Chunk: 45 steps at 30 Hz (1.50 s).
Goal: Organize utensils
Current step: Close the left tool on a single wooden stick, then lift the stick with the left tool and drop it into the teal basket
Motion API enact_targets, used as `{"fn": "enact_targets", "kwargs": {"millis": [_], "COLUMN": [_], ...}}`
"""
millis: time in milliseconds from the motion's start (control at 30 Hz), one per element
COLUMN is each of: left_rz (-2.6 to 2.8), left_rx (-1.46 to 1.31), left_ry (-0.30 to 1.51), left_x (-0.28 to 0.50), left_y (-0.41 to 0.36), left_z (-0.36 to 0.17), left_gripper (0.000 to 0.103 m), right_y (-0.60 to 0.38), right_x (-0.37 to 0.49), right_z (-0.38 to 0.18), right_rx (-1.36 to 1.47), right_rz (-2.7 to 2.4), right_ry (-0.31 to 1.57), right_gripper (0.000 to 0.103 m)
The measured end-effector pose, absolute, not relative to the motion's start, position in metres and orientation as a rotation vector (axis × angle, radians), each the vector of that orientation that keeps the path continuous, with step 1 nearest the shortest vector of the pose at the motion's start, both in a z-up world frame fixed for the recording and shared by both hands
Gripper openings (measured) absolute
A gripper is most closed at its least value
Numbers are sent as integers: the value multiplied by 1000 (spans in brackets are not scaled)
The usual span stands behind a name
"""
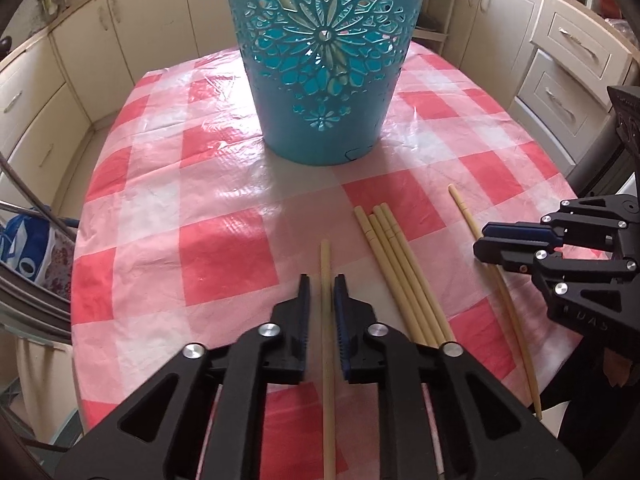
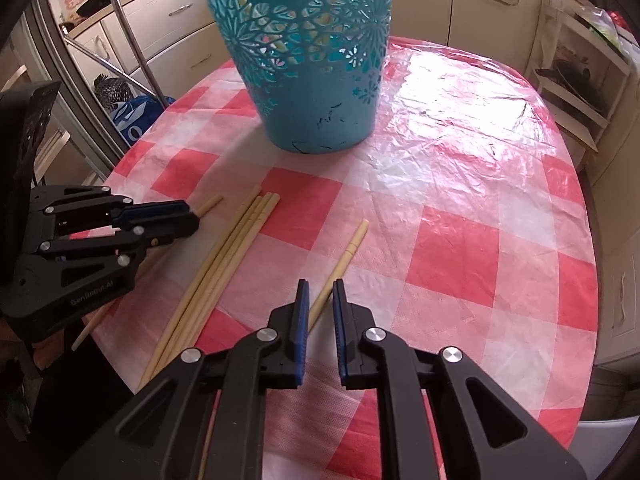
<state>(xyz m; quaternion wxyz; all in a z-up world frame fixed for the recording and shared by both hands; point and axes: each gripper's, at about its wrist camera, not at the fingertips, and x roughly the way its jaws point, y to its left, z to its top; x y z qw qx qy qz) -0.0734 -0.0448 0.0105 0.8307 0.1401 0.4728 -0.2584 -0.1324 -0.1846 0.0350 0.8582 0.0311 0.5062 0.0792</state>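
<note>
A teal cut-out basket [image 1: 320,60] [image 2: 312,80] stands upright at the back of the red-and-white checked table [image 1: 224,256]. Several bamboo chopsticks [image 1: 396,264] [image 2: 236,240] lie bunched on the cloth in front of it. My left gripper [image 1: 322,278] [image 2: 194,218] straddles a single chopstick [image 1: 326,256] lying left of the bunch; its jaws stand narrow, with a slim gap on each side. My right gripper [image 2: 320,282] [image 1: 480,239] straddles another single chopstick [image 2: 352,244] [image 1: 460,204] right of the bunch, jaws narrow and not pressing it. Both chopsticks rest on the table.
Cream kitchen cabinets [image 1: 568,60] ring the table. A blue bag [image 1: 24,248] and metal rods [image 2: 132,40] sit off the left edge. A shelf unit [image 2: 576,80] stands at the right. The table's near edge runs close under both grippers.
</note>
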Motion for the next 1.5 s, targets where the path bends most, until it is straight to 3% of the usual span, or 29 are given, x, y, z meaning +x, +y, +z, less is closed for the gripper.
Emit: {"fn": "enact_targets", "kwargs": {"millis": [100, 167, 233, 300, 433, 467, 500, 633, 1067, 1500], "left_rz": [-537, -553, -548, -543, -512, -515, -529, -602, -753, -493], "left_rx": [356, 371, 367, 350, 382, 383, 377, 253, -278, -406], "left_ry": [972, 967, 977, 984, 991, 992, 999, 981, 537, 256], "left_x": [-79, -81, -83, -84, -84, -84, -83, -87, -39, 42], "left_y": [-50, -53, -52, -49, -45, -45, -46, -40, 3, -47], "left_z": [10, 11, 13, 15, 12, 13, 13, 32, 198, 223], "left_gripper": [16, 5, 5, 5, 16, 14, 5, 4, 4, 5], "right_y": [-180, -178, -180, -183, -182, -179, -178, -182, -179, -176], "right_x": [-133, -133, -134, -135, -137, -137, -138, -138, -141, -142], "right_z": [35, 35, 36, 35, 34, 34, 35, 34, 33, 32], "right_rx": [43, 35, 56, 66, 43, 24, 17, 49, 47, 22], "right_rz": [157, 155, 157, 148, 145, 141, 140, 143, 133, 136], "right_ry": [1053, 1051, 1054, 1056, 1051, 1047, 1045, 1039, 999, 980], "right_gripper": [13, 12, 12, 12, 12, 12, 12, 12, 12, 12]}}
